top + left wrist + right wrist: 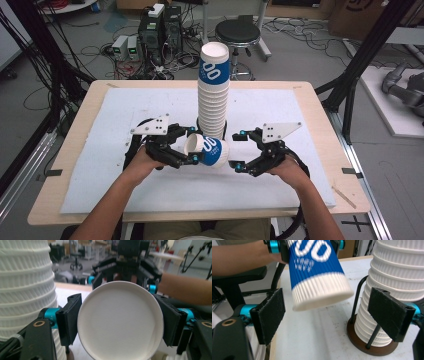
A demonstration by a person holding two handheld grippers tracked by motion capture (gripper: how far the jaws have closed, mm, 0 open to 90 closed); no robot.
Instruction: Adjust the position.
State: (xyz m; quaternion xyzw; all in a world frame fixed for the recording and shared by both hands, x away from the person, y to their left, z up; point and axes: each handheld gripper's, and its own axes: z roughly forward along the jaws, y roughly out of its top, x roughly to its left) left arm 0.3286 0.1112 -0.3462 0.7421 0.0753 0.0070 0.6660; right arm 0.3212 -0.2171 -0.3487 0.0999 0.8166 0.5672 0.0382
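Your left gripper [192,146] is clamped on a blue-and-white paper cup [207,151]; in the left gripper view both pads press the cup's sides [119,320] and you look straight at its white base. The cup lies on its side in the air above the white mat [100,165], base toward your left hand [145,160], open rim pointing toward your right gripper [239,149].

Your right gripper stands apart, jaws wide, nothing pressed between the pads. In the right gripper view the cup's white ribbed rim end [319,290] hangs tilted just ahead of the jaws, not touching either pad, and the cup's far end sits in the left gripper's jaws at the top of the frame. Your right hand [285,167] sits low at the mat's near-right part.

Just behind the held cup stands a tall stack of paper cups [213,95], upright, top cup showing the same blue band. The stack sits in a wire holder with a dark round base [372,347]; black rods rise along its sides. The held cup is just beside the stack's lower part; touching or not, cannot tell.

The mat covers a light wooden table [320,107]. Beyond it on the floor: a black stool [237,34] and computer boxes with cables [157,30].
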